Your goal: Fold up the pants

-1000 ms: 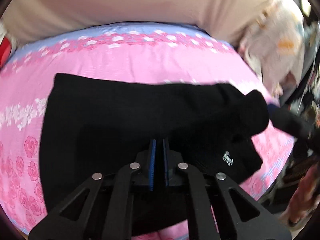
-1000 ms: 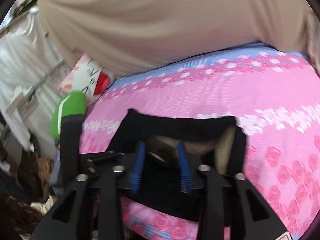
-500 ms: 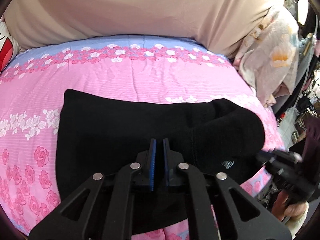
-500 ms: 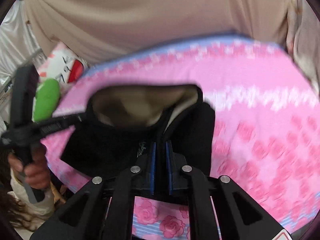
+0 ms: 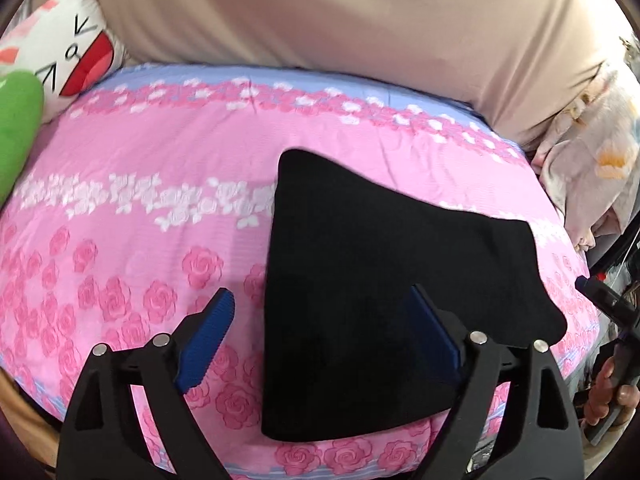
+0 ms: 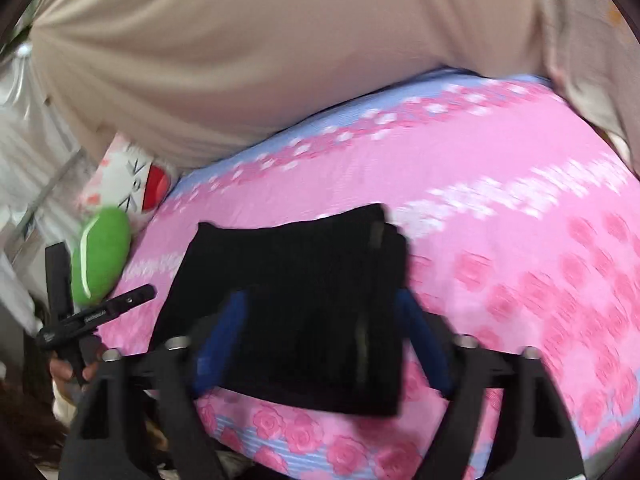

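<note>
The black pants [image 5: 384, 280] lie folded into a compact stack on the pink rose-print bed sheet [image 5: 140, 208], near its front edge. My left gripper [image 5: 324, 344] is open just above the stack's near left part, holding nothing. In the right wrist view the folded pants [image 6: 304, 304] lie flat, and my right gripper [image 6: 320, 344] is open over their near edge, holding nothing. Each view shows the other gripper at its edge: the right one [image 5: 612, 312] and the left one [image 6: 92, 316].
A beige curtain or cover [image 5: 340, 16] hangs behind the bed. A white cat-face pillow [image 5: 64, 40] and a green plush [image 5: 16, 128] lie at the bed's left end. Pale floral fabric [image 5: 592, 160] is piled at the right end.
Both grippers have opened and let go of the pants. The pants now lie as a smaller folded stack. The left camera has swung to the left, the right one has pulled back.
</note>
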Action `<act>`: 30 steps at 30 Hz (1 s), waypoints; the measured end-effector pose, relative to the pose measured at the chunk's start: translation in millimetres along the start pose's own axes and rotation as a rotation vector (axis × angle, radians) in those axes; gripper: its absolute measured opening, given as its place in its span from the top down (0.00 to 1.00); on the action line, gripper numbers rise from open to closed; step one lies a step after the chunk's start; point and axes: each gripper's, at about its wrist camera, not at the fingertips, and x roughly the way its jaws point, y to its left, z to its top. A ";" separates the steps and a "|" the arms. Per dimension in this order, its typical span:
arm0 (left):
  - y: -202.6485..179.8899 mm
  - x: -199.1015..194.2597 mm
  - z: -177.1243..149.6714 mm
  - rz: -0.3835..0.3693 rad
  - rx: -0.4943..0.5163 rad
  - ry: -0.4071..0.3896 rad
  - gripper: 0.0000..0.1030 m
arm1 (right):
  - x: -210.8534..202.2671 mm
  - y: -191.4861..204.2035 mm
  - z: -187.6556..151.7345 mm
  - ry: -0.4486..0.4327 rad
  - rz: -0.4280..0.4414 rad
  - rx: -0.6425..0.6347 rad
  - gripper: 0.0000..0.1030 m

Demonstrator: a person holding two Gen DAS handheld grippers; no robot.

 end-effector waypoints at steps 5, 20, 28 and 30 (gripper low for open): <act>-7.6 9.2 -12.5 0.017 0.044 0.028 0.14 | 54.1 17.0 -18.9 0.140 -0.143 -0.107 0.73; 23.1 52.6 -21.2 -0.117 -0.141 0.128 0.05 | 41.6 -31.6 -0.7 0.081 -0.088 0.095 0.18; 30.5 20.9 3.6 -0.240 -0.082 0.075 0.81 | 65.0 -2.1 6.8 0.074 0.021 0.078 0.63; 34.6 6.2 9.8 -0.228 -0.059 0.054 0.81 | 51.4 21.2 13.6 0.034 0.032 0.012 0.63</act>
